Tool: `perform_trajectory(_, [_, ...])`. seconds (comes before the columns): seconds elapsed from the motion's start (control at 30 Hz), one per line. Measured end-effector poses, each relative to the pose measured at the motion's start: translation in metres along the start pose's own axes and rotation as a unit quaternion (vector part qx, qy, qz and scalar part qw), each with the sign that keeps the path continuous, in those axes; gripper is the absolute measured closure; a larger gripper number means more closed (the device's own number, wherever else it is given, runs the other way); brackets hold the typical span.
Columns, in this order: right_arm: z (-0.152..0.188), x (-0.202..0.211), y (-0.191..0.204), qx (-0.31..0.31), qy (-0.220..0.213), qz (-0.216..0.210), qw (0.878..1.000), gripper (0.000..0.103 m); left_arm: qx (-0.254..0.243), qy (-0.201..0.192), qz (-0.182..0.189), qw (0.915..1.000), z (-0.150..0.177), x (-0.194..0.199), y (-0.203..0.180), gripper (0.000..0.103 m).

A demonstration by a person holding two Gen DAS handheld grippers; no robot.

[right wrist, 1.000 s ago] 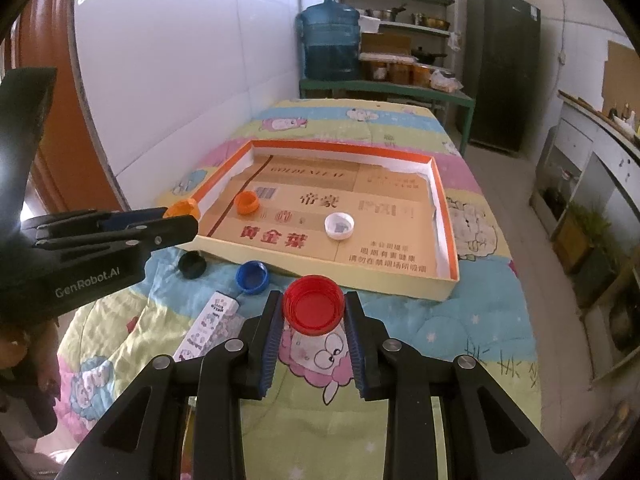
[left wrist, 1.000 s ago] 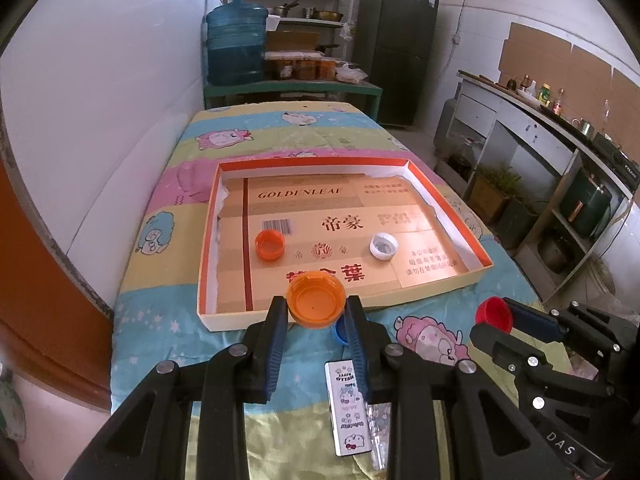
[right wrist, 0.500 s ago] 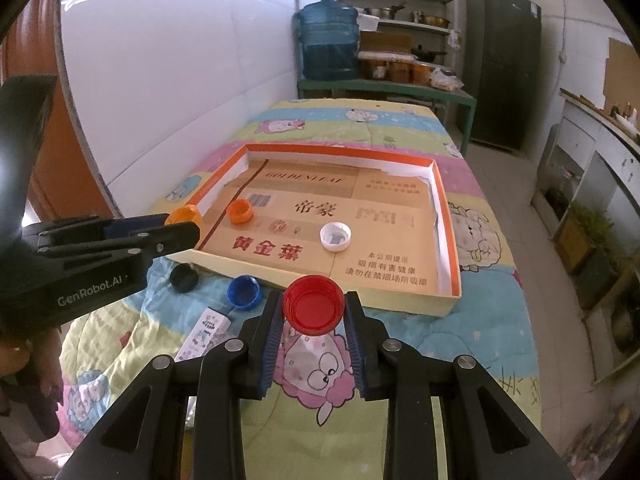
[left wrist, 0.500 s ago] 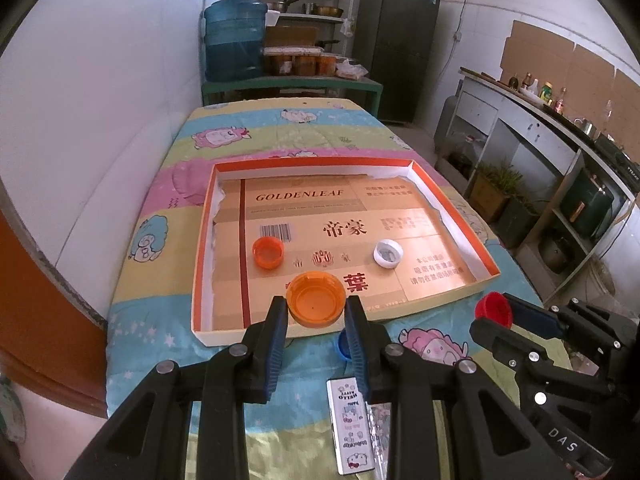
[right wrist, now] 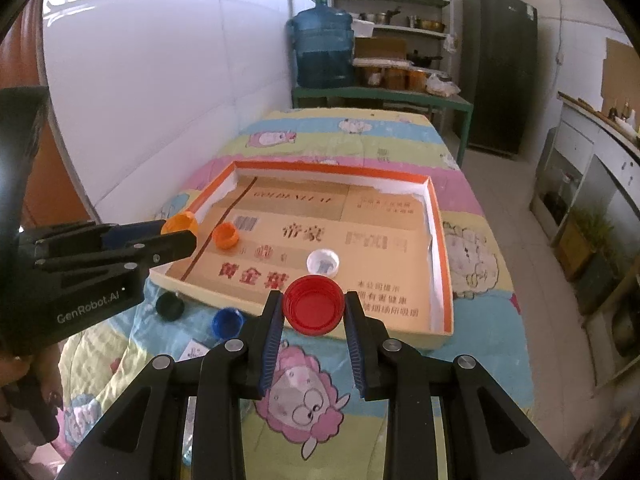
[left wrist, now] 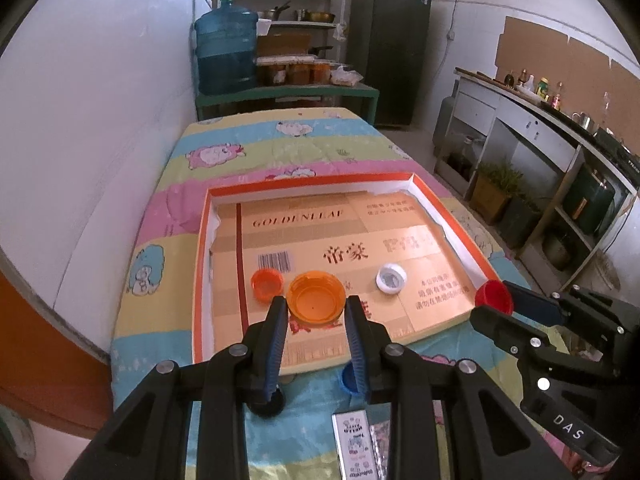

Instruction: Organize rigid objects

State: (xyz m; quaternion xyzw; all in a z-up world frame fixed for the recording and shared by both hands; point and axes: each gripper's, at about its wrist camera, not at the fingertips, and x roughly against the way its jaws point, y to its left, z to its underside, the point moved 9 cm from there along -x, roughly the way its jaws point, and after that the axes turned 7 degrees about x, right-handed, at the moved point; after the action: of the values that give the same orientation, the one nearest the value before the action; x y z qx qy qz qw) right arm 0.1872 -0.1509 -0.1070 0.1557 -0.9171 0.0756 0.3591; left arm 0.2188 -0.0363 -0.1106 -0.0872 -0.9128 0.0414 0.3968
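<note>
My left gripper point(left wrist: 317, 307) is shut on a large orange cap point(left wrist: 317, 298), held above the near part of the shallow orange-rimmed cardboard tray point(left wrist: 304, 182). My right gripper point(right wrist: 314, 309) is shut on a red cap point(right wrist: 314, 309), held over the tray's near edge point(right wrist: 440, 240). A small orange cap point(left wrist: 267, 286) and a white cap point(left wrist: 391, 278) lie in the tray. In the right wrist view the left gripper point(right wrist: 182, 230) shows at the tray's left side with its orange cap point(right wrist: 182, 223). A blue cap point(right wrist: 227, 322) and a black cap point(right wrist: 170, 306) lie on the bedspread in front of the tray.
The tray sits on a table covered with a cartoon-sheep bedspread point(right wrist: 360, 132). A white card point(left wrist: 355, 444) lies near the front edge. A white wall point(left wrist: 100, 100) runs along the left; a water jug point(left wrist: 226, 50) and shelves stand behind. A counter point(left wrist: 540, 120) lines the right side.
Both grippers have moved forward toward the tray with their caps still held. The orange cap now hangs over the tray floor, and the red cap over the tray's near edge.
</note>
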Motion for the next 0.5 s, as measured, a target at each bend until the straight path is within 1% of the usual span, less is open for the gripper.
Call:
perform_trajectory(0.2, [-0.014, 0.0, -0.004, 0.003, -0.01, 0.006, 1.0, 0.072, -0.002, -0.012, 0.002, 0.9999, -0.015, 0.001, -0.002, 0.073])
perform_trajectory(0.5, [-0.026, -0.008, -0.014, -0.002, -0.012, 0.01, 1.0, 0.072, -0.005, -0.022, 0.007, 0.9997, -0.036, -0.007, -0.007, 0.073])
